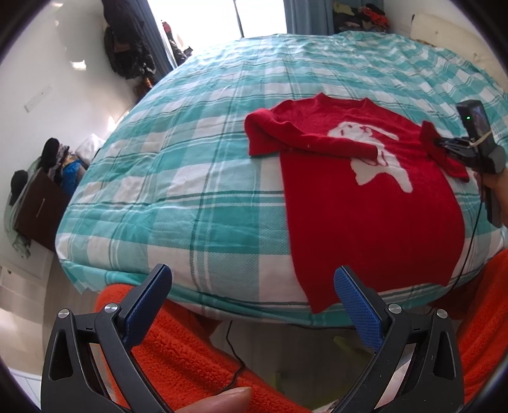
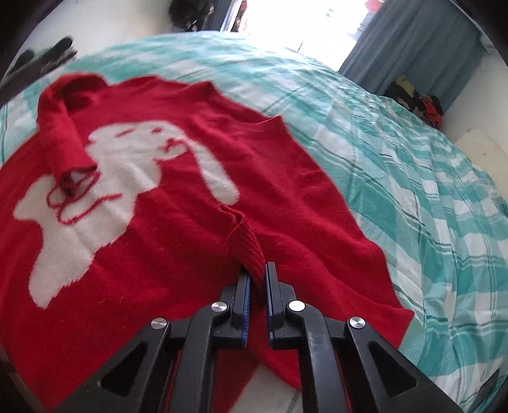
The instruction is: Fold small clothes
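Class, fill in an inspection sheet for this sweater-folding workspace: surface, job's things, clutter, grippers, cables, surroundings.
Surface: bed under a teal-and-white checked cover, wrinkled.
Job's things: red sweater lying flat, white animal motif up; left sleeve folded across the chest.
Clutter: nothing seen on the bed.
Grippers: left gripper open, empty, at the bed's near edge; right gripper shut on the right sleeve cuff.
Cables: black cable hanging from the right gripper.
Surroundings: curtains, bright window, clothes piles.
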Available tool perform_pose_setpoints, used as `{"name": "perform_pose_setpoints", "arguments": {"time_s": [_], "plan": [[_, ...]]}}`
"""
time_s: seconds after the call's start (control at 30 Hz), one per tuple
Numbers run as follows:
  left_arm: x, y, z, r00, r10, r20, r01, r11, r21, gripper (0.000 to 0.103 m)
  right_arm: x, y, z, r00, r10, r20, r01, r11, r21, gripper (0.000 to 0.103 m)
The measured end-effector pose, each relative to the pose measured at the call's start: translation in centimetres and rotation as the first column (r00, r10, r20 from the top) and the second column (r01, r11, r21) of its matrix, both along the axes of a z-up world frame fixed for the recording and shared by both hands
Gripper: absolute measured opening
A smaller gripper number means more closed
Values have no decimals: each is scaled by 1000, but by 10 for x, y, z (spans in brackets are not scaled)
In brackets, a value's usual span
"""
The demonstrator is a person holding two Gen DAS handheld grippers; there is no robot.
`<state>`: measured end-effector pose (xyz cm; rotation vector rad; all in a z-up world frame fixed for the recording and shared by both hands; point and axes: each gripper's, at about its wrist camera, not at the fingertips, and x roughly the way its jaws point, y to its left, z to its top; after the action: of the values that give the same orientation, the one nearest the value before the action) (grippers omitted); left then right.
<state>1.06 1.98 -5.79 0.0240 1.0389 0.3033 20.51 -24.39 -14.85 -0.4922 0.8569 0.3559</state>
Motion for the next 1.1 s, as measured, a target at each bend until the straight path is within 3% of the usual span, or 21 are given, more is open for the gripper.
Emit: {"name": "perform_pose_setpoints", "arguments": {"time_s": [0.07,0.17,0.23,0.33,0.37,0.43,0.5,0.53,0.6,0.63,0.7,0.73,0.77,0.83,0.9,0.97,1.03,1.07,1.1], "plan": [[1,5,-3,1000,17,-3,-17,1000,-16,102,6,-61,30,984,-176,9,172,973,155,7],[9,3,-8,1000,9,-11,-9,998,-63,102,6,-165,50,908,-418,-17,407,872,273,8],[17,-5,-10,1000,-18,-18,17,996,-84,102,5,-233,41,819,-568,-84,566,773,288,9],[29,-22,-7,997,-71,-5,70,995,-76,102,-11,-323,7,604,-760,-239,794,552,254,21],[32,-26,-6,996,-87,-2,86,994,-72,102,-21,-344,0,562,-777,-282,823,494,279,18],[38,-31,-9,995,-104,-9,103,992,-80,102,-42,-359,1,556,-778,-292,817,449,361,19],[43,-29,-15,994,-105,-19,102,988,-116,102,-54,-352,14,575,-776,-261,799,462,385,27],[44,-27,-20,994,-107,-23,103,986,-133,102,-60,-345,21,595,-766,-244,780,477,405,39],[46,-25,-33,990,-136,-31,129,977,-167,102,-73,-324,36,649,-727,-224,730,513,452,60],[47,-25,-43,988,-153,-37,144,973,-179,102,-80,-309,41,692,-682,-236,693,538,479,63],[50,-21,-67,984,-171,-57,157,966,-203,101,-91,-271,41,797,-507,-329,600,599,530,63],[52,-18,-80,982,-177,-69,157,961,-227,101,-93,-246,34,829,-391,-399,558,627,543,63],[54,-15,-94,980,-178,-86,151,955,-253,100,-101,-219,24,840,-271,-470,518,656,549,63],[59,-10,-118,977,-172,-126,126,943,-307,87,-120,-165,-1,801,-41,-597,428,736,525,61],[63,-10,-132,975,-174,-140,115,928,-353,84,-138,-119,-23,765,62,-641,324,823,467,60],[65,-15,-132,976,-176,-128,124,933,-337,83,-142,-85,-44,749,113,-653,232,878,418,52],[64,-19,-127,972,-209,-103,163,925,-343,53,-146,-64,-58,720,165,-674,180,894,411,5],[63,-19,-125,969,-226,-96,178,916,-359,16,-149,-60,-59,721,163,-673,163,904,394,5],[62,-17,-123,966,-244,-87,191,900,-392,7,-152,-57,-55,723,167,-670,149,910,388,4]]}}
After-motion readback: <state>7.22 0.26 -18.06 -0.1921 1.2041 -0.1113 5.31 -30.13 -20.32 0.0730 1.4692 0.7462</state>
